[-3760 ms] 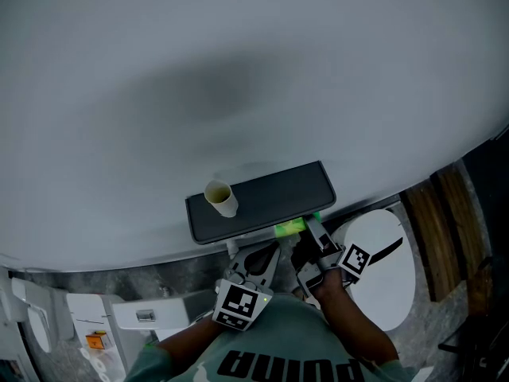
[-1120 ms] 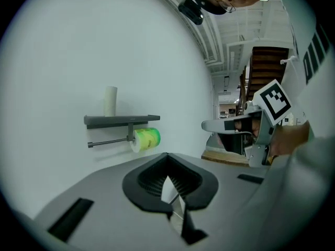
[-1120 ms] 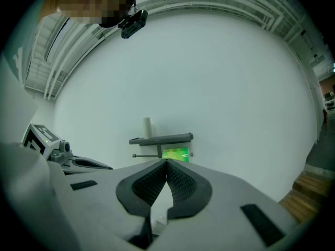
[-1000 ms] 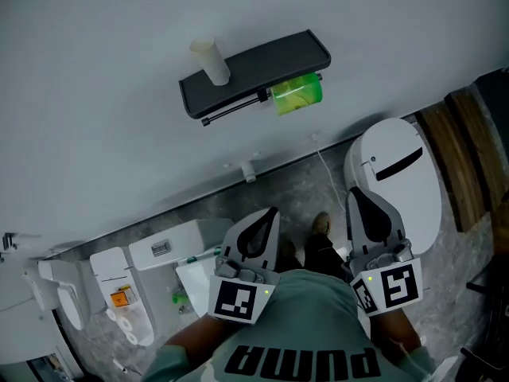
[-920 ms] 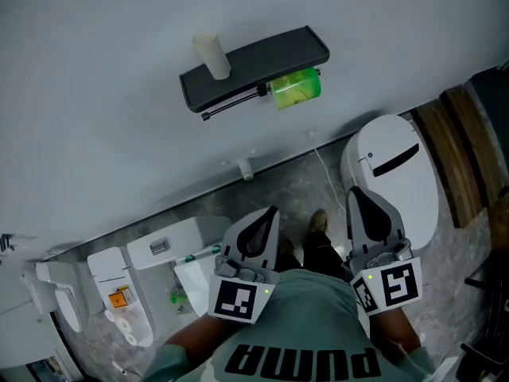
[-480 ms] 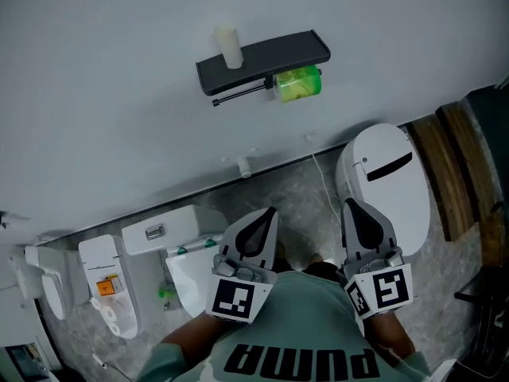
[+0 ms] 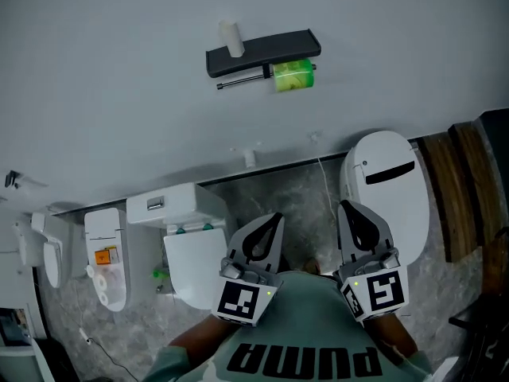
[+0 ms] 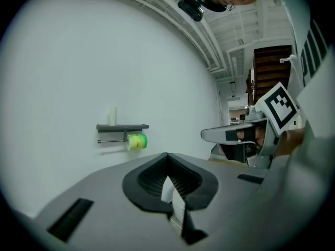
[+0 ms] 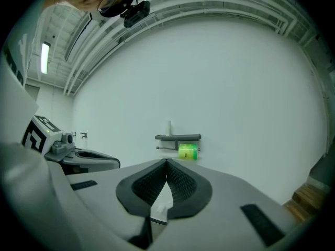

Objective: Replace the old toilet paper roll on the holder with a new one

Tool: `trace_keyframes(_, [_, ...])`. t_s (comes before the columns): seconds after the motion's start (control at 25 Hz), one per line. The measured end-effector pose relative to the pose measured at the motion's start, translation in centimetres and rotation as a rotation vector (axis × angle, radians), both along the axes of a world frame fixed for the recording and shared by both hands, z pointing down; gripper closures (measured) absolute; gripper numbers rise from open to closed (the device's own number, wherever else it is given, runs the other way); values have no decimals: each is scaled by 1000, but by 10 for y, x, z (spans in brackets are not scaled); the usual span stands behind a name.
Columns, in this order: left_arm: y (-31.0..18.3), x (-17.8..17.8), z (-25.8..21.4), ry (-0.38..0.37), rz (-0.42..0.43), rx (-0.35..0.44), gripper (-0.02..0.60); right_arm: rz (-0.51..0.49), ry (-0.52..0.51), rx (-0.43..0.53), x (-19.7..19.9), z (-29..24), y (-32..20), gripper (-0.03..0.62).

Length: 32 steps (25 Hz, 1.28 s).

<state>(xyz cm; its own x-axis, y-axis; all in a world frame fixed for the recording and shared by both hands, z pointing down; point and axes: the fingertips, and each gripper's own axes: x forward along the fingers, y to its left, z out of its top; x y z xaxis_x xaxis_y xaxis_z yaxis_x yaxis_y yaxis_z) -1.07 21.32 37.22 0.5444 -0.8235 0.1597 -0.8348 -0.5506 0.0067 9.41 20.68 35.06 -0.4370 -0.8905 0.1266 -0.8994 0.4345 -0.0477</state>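
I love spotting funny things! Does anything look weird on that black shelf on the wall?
A little. The roll under the black shelf is bright green and sits at the right end of its bar, not the middle. A pale tube stands upright on the shelf's left end. Nothing looks spilled or broken.

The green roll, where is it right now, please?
Head view, upper centre: the green roll hangs under the right end of the dark wall shelf; a white tube stands at its left.
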Motion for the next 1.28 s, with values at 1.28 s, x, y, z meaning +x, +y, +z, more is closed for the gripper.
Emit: trace_keyframes(1.28, [93, 12, 42, -74, -125, -70, 577, -64, 8, -62, 26, 39, 83, 586])
